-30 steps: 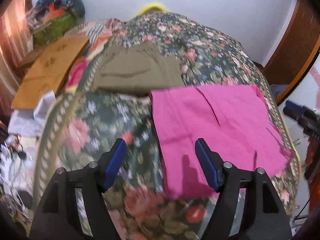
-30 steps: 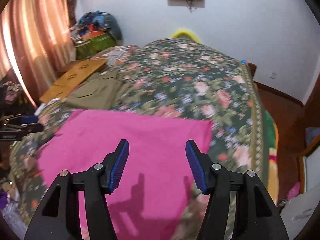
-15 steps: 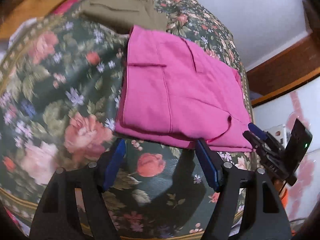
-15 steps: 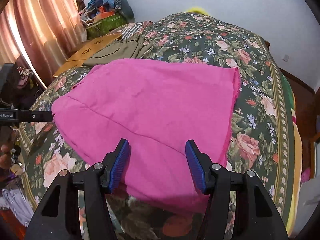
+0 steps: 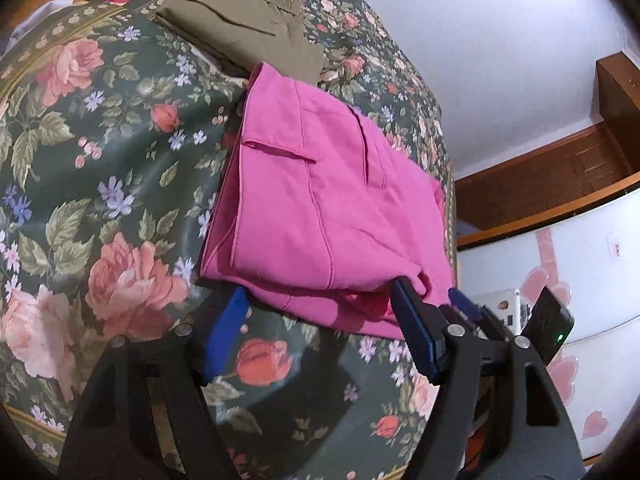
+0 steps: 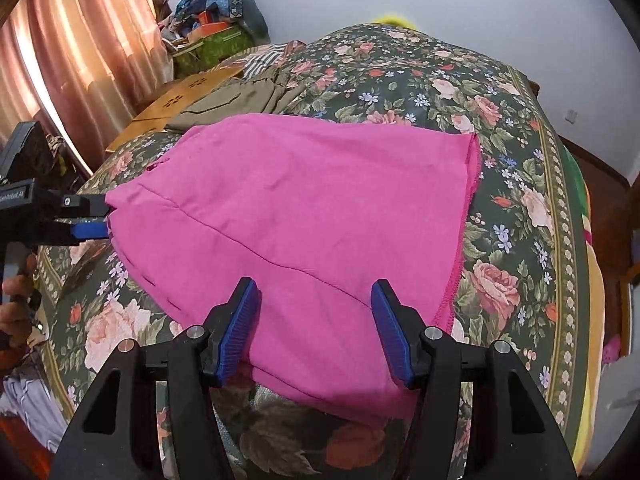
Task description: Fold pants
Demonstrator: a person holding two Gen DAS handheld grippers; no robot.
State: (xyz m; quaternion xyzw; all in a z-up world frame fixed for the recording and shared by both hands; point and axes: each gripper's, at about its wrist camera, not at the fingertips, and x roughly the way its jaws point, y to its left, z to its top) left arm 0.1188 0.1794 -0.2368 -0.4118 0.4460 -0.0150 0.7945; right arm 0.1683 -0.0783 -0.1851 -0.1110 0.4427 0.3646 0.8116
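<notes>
Both jaws parted and empty, the right gripper straddles the near edge of the folded magenta cotton pants on the floral bedspread; the left gripper waits likewise at their waistband corner. Light, limp cloth: best pinched through all layers at the hems.

I see pink pants of matt woven cloth with stitched seams, on a bed covered in slightly sheeny floral fabric. My hand-held gripper is matt black plastic with ribbed blue pads. Olive cloth looks matt too.
</notes>
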